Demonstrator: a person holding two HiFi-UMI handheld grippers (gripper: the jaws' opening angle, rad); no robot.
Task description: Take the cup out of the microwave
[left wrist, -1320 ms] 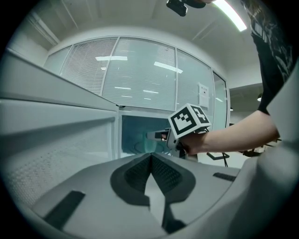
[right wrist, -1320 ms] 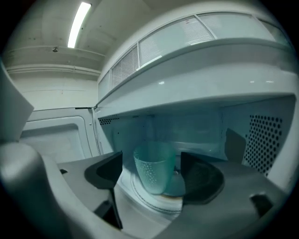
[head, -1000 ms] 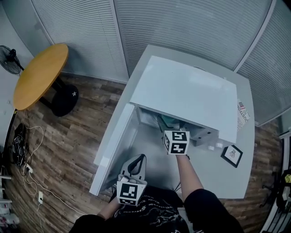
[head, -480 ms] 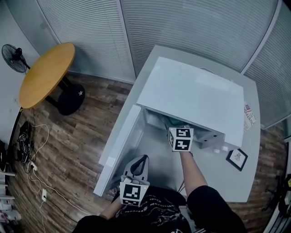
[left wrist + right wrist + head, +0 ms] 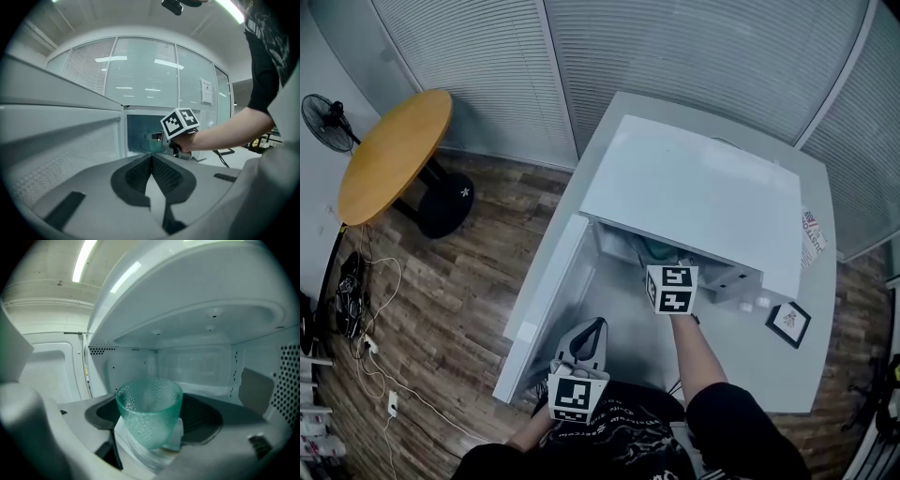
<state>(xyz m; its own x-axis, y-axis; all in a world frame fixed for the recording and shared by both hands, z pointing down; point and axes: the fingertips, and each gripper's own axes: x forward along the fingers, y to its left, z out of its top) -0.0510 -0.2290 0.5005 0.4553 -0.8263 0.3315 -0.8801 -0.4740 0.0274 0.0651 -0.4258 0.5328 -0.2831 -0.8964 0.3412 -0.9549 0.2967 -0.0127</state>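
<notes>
One step in hand: grasp inside microwave. Cup, teal, upright, lower centre of right gripper view, sits between right gripper fingers, which look pressed to its sides. Next, by my reckoning: slight lift, then straight draw back through opening, kept level. Left gripper, lower left of head view: fingers pinched together, empty.

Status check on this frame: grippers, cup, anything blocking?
Left gripper jaws shut, empty, outside microwave. Right gripper jaws shut on cup, inside cavity. Door open, nothing blocking.
</notes>
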